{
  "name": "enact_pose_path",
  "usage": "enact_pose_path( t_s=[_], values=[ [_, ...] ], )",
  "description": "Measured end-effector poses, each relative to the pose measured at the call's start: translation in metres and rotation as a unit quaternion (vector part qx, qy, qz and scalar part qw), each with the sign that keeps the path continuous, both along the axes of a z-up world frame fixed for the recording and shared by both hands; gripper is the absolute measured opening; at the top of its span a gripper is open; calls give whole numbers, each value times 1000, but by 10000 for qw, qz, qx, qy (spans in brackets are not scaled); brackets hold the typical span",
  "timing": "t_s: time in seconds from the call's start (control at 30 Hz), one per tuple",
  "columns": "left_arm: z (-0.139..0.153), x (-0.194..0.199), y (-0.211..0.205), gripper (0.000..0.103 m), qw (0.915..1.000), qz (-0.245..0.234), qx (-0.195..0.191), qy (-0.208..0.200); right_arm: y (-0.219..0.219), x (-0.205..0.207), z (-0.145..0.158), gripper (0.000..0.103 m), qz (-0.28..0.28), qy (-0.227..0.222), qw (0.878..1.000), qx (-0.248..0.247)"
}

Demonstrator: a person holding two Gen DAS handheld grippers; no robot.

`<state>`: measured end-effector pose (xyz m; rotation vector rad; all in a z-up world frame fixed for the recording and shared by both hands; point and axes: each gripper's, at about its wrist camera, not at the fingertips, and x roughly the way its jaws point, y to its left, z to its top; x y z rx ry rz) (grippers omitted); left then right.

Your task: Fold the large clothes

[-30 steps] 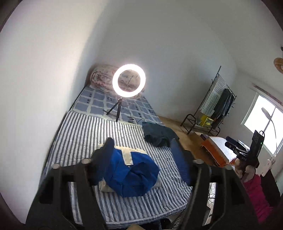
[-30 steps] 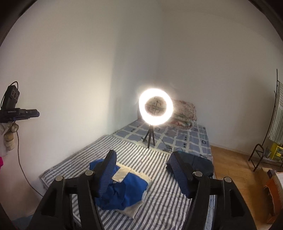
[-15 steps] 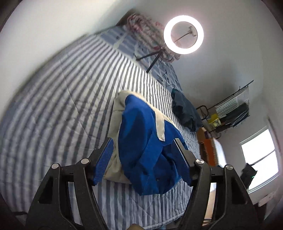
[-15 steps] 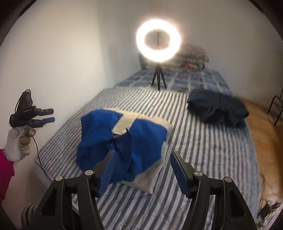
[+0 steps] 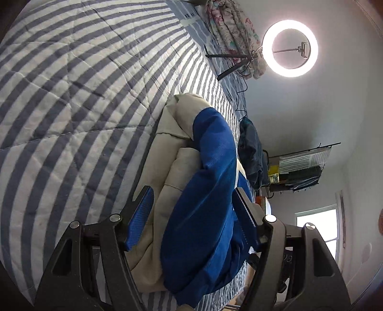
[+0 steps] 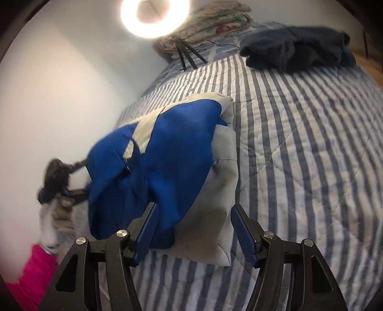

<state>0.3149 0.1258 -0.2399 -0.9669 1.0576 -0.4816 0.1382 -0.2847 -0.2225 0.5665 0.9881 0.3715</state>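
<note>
You are at the reach-in step: both claws, left claw [image 5: 191, 213] and right claw [image 6: 194, 227], hang spread and pinching nothing over the blue-and-cream jacket [image 6: 165, 172] bunched on the striped bed [image 6: 299, 143] (unfolded yet), so next find an edge to pinch.

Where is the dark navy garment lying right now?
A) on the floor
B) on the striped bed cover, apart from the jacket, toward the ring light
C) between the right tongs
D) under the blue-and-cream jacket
B: the dark navy garment lies on the striped bed cover, clear of the blue-and-cream jacket, nearer the ring light.
</note>
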Motion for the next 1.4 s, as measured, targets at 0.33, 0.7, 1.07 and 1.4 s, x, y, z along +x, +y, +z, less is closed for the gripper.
enact_pose_path(
  t_s=[0.33,0.7,1.07,1.4],
  values=[
    [6,6,-18,27,9997,-150,191,-71,8,16,-12,52,184,144,9975,673],
    [33,-13,-35,1,9976,-269,572,-299,40,32,2,0,662,-15,9943,833],
    [-11,-42,-31,1,9961,-283,818,162,19,13,-32,0,318,412,9968,611],
    [90,-71,-15,1,9762,-668,1798,-1016,-1,-11,22,27,662,-12,9978,-9]
  ],
)
